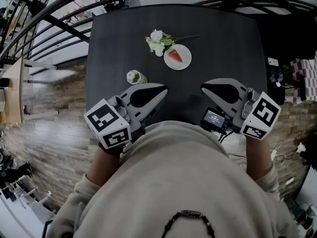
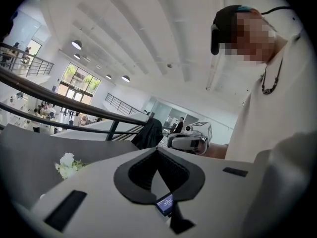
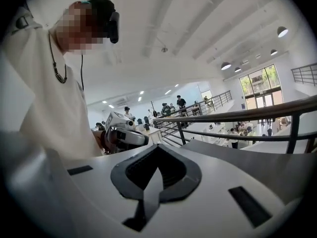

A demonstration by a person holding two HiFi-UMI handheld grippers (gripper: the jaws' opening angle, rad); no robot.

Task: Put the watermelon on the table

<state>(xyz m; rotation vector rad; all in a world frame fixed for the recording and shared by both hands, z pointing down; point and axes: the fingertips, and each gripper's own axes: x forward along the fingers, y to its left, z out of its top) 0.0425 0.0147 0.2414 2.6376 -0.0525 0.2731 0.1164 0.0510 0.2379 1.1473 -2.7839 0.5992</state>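
My left tongs (image 1: 161, 90) and right tongs (image 1: 203, 87) are closed and empty at the desk's (image 1: 223, 48) near edge. The watermelon slice (image 1: 175, 56) lies on a plate (image 1: 183, 65) toward the far edge. It's probably light, soft and slippery, so I'd pinch gently near the rind.

Head view: looks steeply down from above the person's torso (image 1: 198, 182) onto the dark table (image 1: 119, 48); left gripper view: sits close behind own jaws, faces nearly level at the right gripper (image 2: 176, 142); right gripper view: mirrors it toward the left gripper (image 3: 140, 138); shared throughout: table, torso.
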